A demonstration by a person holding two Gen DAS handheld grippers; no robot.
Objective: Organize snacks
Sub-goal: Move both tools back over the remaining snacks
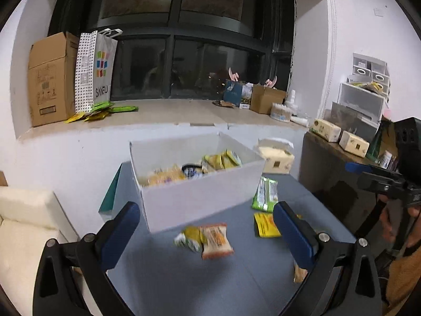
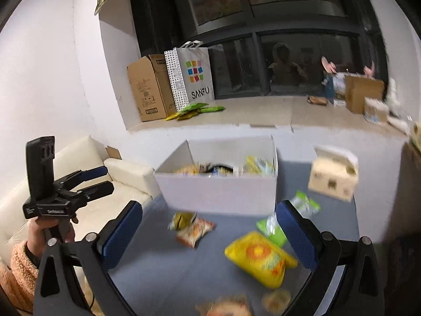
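Evidently the step in hand is choosing the next loose packet for the white box (image 1: 200, 197), which already holds several snacks and stands beyond both pairs of fingers. Both the left gripper (image 1: 206, 233) and the right gripper (image 2: 210, 233) are spread wide and empty; an orange packet (image 1: 216, 241) lies between the left fingers, a yellow packet (image 2: 259, 258) just inside the right finger. Next probably comes lowering over one packet and closing.
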